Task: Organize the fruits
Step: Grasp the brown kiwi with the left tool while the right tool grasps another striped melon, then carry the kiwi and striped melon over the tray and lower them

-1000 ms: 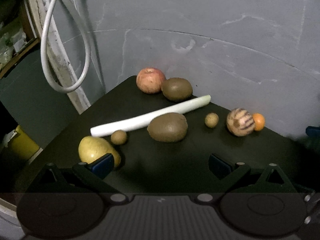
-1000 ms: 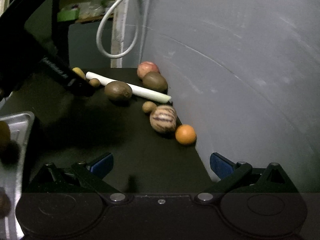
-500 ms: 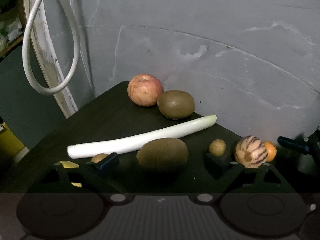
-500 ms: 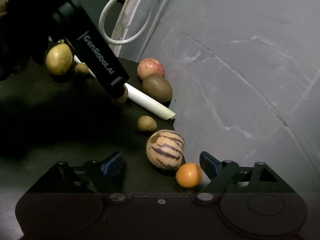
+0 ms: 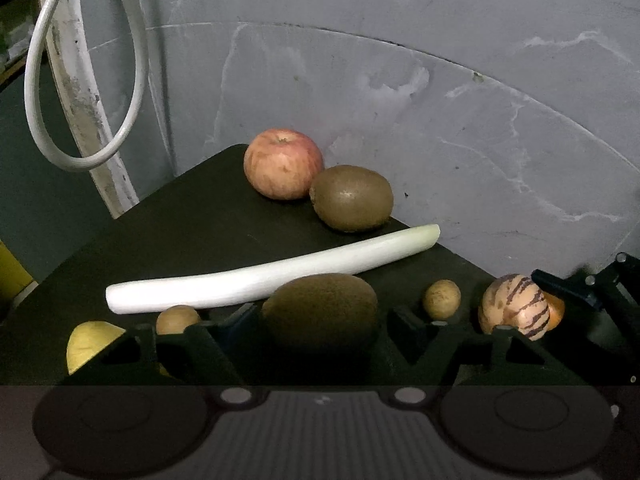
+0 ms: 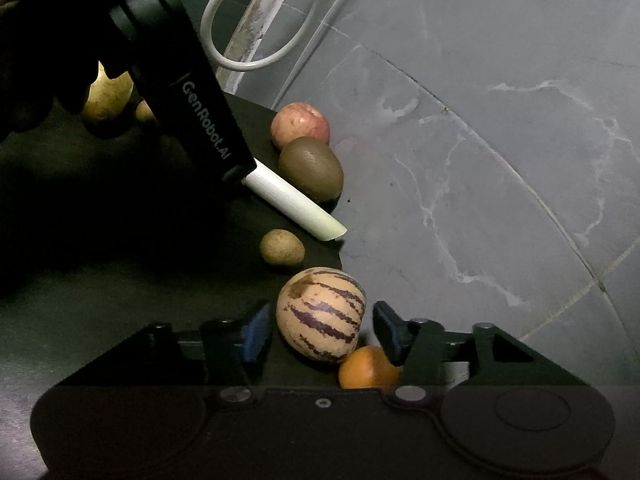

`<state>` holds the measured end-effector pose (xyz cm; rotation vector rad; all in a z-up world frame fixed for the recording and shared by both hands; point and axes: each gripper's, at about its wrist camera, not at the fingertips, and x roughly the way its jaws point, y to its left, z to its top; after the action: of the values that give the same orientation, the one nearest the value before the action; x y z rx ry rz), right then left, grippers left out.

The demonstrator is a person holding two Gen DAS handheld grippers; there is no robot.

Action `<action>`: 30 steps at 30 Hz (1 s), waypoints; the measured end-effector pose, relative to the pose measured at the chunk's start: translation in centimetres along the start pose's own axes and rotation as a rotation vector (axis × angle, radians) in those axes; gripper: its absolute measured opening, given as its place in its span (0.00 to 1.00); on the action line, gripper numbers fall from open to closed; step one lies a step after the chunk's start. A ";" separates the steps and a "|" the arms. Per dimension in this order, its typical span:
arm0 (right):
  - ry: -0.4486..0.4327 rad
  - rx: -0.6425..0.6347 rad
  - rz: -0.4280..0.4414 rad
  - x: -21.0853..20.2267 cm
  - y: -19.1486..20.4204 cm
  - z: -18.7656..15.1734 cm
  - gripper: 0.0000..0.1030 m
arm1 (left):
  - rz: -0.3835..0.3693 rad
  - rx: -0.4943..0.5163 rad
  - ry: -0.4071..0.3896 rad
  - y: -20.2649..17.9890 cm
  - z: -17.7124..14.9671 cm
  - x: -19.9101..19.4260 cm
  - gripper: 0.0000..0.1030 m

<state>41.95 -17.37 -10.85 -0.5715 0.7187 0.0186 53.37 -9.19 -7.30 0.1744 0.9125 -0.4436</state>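
While both grippers pitched steeply down at the dark table (image 5: 192, 220), the left gripper (image 5: 320, 318) bracketed the near kiwi (image 5: 320, 312), its jaws just closing, contact unclear. The right gripper (image 6: 320, 326) straddled the striped melon (image 6: 322, 314), jaws narrowing, small gaps remaining; a small orange (image 6: 366, 368) lay beside its right finger.

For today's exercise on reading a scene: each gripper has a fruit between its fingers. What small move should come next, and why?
Probably finish closing both. The left gripper, whose jaws have just been closing, straddles the near kiwi; the right gripper, also just closing, straddles the striped melon. A gap still shows beside each fruit, so lifting now would likely leave them on the table.
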 end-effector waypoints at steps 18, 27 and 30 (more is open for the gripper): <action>-0.049 0.026 0.036 -2.8 0.4 -1.4 0.49 | -0.003 -0.044 0.018 -0.5 -1.9 -1.9 0.64; -0.086 0.057 0.083 -6.6 1.6 -2.2 0.49 | -0.051 -0.090 0.035 -0.6 -4.9 -5.4 0.64; -0.097 0.061 0.101 -8.0 2.3 -2.3 0.49 | -0.056 -0.096 0.031 -0.3 -5.9 -7.0 0.64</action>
<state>34.01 -15.18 -8.37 -0.4721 0.6509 0.1174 45.23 -5.47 -5.25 0.0684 0.9687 -0.4494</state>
